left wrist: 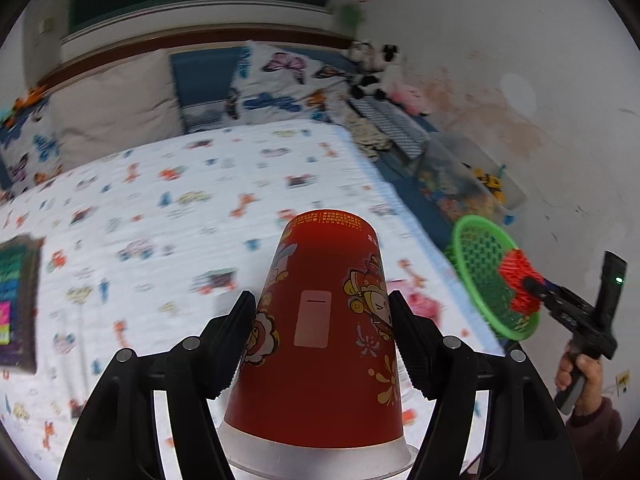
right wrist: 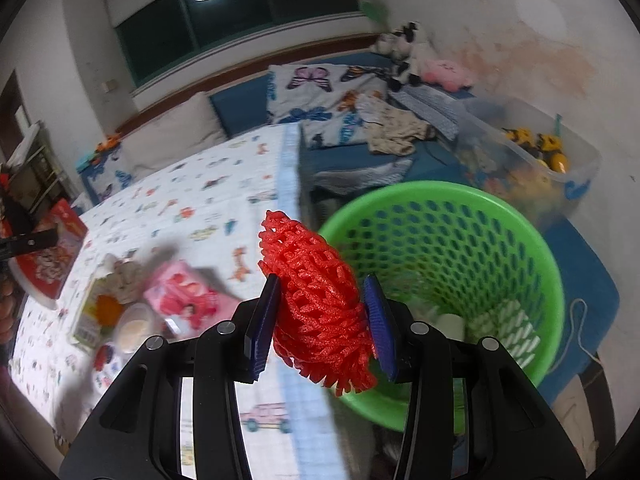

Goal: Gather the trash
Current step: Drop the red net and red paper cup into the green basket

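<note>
My left gripper [left wrist: 322, 318] is shut on a red paper cup [left wrist: 324, 328] with cartoon prints, held upside down above the bed; the cup also shows at the left of the right wrist view [right wrist: 56, 248]. My right gripper [right wrist: 322, 316] is shut on a red foam fruit net [right wrist: 320, 304] and holds it at the near left rim of the green perforated basket [right wrist: 500, 240]. The basket [left wrist: 486, 276], the net [left wrist: 518, 278] and the right gripper [left wrist: 532, 284] show at the right of the left wrist view. Some white items lie in the basket's bottom.
On the patterned bedsheet [right wrist: 200, 200] lie a pink packet [right wrist: 188, 300], a crumpled tissue [right wrist: 128, 276], a small round container [right wrist: 134, 330] and a flat wrapper [right wrist: 94, 312]. A dark book [left wrist: 18, 304] lies at left. Pillows, plush toys and a clear toy bin [right wrist: 536, 156] line the wall.
</note>
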`<state>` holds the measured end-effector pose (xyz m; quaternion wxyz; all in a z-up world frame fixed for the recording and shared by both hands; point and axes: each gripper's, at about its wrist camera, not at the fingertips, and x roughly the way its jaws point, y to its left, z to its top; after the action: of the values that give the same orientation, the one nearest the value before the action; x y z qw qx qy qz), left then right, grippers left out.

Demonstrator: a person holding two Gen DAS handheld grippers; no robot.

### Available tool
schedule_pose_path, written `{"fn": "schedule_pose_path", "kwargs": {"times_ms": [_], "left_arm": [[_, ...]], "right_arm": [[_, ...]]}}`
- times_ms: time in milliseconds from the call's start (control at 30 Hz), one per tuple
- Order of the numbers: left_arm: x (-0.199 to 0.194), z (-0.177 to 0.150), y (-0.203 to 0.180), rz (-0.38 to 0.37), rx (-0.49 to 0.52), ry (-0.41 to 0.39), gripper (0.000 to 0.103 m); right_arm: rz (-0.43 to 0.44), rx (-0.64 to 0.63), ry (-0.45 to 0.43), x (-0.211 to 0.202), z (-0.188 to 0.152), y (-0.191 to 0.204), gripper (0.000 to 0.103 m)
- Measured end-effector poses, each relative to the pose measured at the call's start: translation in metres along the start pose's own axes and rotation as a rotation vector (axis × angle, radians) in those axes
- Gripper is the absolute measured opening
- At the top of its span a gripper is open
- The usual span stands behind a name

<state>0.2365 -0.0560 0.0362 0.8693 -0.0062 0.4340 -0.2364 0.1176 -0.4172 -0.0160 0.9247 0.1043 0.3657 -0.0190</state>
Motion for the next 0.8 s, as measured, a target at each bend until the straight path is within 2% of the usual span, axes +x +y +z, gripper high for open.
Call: {"fn": "schedule_pose_path", "kwargs": {"times_ms": [267, 500, 800], "left_arm": [[0.027, 0.021, -0.069, -0.077, 0.079, 0.017, 0.065], [0.056, 0.034, -0.124, -0.134, 0.138, 0.04, 0.065], [0.103, 0.039, -0.189, -0.189, 0.203, 0.092, 0.065]], "right_arm": [[-0.059, 0.064, 0.025, 0.009, -0.002, -0.042, 0.047], [-0.086, 0.105, 0.025, 0.011, -0.006, -0.065, 0.068], [-0.092, 0.131, -0.006, -0.01, -0.012, -0.083, 0.074]]}}
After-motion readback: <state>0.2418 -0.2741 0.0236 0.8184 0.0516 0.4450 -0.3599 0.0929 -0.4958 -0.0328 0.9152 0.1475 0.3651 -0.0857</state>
